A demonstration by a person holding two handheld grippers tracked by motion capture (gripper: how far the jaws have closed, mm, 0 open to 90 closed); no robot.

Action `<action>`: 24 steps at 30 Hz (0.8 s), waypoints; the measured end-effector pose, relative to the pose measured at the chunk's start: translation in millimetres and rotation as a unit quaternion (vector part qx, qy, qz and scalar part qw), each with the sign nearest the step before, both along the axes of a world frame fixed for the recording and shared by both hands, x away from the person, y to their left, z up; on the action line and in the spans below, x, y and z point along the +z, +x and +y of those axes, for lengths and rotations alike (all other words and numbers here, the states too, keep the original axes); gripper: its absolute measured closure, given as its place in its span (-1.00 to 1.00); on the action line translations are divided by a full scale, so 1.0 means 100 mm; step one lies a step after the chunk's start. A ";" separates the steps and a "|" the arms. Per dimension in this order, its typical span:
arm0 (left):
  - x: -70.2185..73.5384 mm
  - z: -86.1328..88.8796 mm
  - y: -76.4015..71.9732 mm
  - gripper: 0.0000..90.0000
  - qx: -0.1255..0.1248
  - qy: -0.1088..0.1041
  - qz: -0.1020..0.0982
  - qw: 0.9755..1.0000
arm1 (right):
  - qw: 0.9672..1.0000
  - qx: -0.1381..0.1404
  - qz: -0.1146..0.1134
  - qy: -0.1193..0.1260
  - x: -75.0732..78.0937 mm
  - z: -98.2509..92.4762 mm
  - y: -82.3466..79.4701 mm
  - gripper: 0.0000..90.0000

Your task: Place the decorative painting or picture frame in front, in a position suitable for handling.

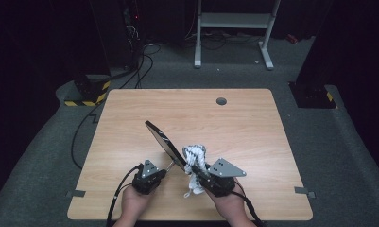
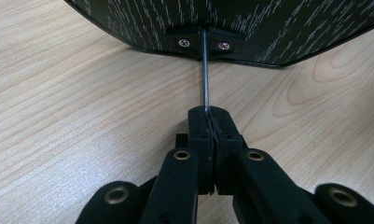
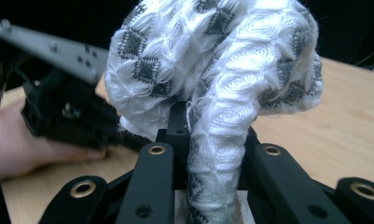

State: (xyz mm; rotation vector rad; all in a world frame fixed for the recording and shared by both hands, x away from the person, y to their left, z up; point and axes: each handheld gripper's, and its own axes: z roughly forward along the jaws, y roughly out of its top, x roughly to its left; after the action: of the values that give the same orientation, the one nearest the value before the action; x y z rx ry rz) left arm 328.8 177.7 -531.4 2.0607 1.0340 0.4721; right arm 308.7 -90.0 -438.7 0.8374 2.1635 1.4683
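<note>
**Mirror propped by its rod, cloth brought up for wiping**

Left gripper [image 2: 215,116] low over the wooden counter [image 1: 244,118], fingers pressed together on the thin metal rod [image 2: 205,70] that runs up into the screwed bracket on the back of the dark oval mirror [image 1: 164,143]. Mirror held tilted above the counter's near middle, one edge high toward the far left, lower edge toward the grippers; back panel dark with fine pale streaks [image 2: 278,28].

Right gripper [image 3: 201,135] just beside the mirror's lower right edge, fingers pinching a bunched white cloth with a dark diamond pattern [image 3: 217,70]. Cloth wadded above the fingertips, one tail hanging down toward the counter [image 1: 193,187]. No contact between cloth and mirror face to be made out from above; apparently very near.

Step in hand, by judgement: steadying the mirror while lining the cloth up for a wipe. Next move likely calls for pressing the wad flat on the mirror's face and sweeping across it, with a firm hold on the rod so the mirror neither swivels nor tips.
</note>
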 end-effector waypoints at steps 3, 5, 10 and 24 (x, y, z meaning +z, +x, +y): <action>0.00 0.00 0.00 0.96 0.000 0.000 0.000 1.000 | 1.000 0.003 -0.009 0.005 0.09 0.06 0.05 0.70; 0.00 0.00 0.00 0.96 0.000 0.001 0.000 1.000 | 1.000 0.003 -0.018 0.008 0.16 0.10 0.08 0.70; 0.00 0.00 0.00 0.97 0.000 0.005 -0.004 1.000 | 0.999 0.002 -0.041 0.009 0.32 0.20 0.14 0.69; 0.00 -0.01 -0.01 0.97 -0.001 0.004 -0.003 1.000 | 0.998 0.004 -0.059 -0.005 0.36 0.25 0.13 0.69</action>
State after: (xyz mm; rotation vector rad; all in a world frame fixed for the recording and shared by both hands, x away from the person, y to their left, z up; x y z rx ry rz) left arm 328.3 177.1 -531.4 2.0656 1.0280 0.4824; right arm 321.4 -65.2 -402.4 0.7215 2.0867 1.4717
